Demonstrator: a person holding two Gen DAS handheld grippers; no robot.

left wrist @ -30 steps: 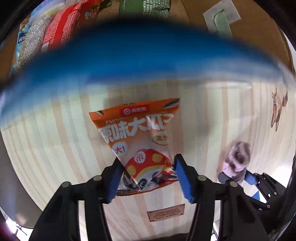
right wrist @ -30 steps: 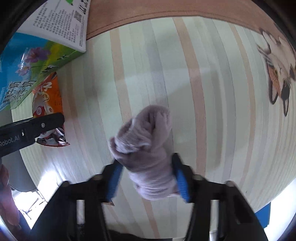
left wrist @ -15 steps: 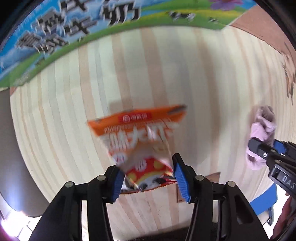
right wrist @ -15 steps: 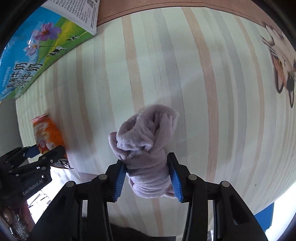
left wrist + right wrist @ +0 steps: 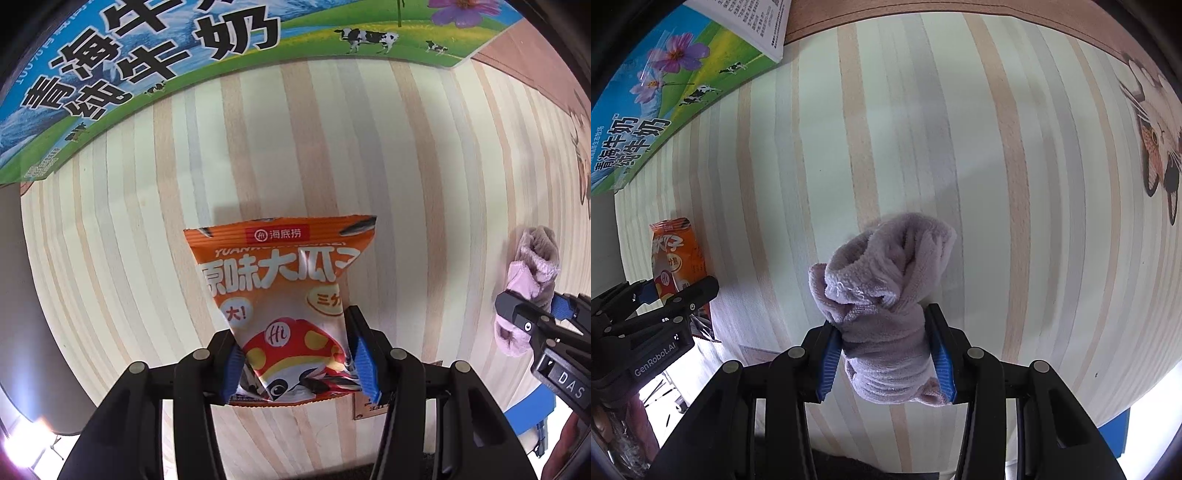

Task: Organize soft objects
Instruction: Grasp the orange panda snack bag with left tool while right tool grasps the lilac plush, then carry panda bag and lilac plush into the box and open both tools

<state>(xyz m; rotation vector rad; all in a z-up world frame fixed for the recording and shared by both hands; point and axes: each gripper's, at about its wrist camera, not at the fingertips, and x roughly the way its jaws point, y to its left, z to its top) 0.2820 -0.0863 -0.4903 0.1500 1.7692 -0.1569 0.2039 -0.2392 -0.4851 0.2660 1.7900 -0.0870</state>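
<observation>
Snack bag [image 5: 284,295]: an orange packet with white Chinese letters and a red mushroom figure; its lower part sits between the blue pads [image 5: 364,363] of the left tool [image 5: 295,363], its top edge stands free above the striped counter [image 5: 147,221].
Left tool: pressed on both sides of the snack bag, so it pinches the packet near the bottom seam.
Rolled sock [image 5: 886,314]: a soft lilac bundle of fluffy cloth, folded on itself; the lower half is squeezed between the blue pads [image 5: 940,356] of the right tool [image 5: 886,360], the upper half bulges out over the fingers.
Right tool: closed tight on the rolled sock.
Milk carton [image 5: 184,48]: a blue and green box with cows, a purple flower and big black letters, at the far edge of the counter, well apart from both tools.
Cat picture [image 5: 1156,147]: printed on the counter surface at the right side.
Side by side: in the left wrist view the sock and the right tool show at the right edge; in the right wrist view the snack bag and the left tool show at the left edge.
</observation>
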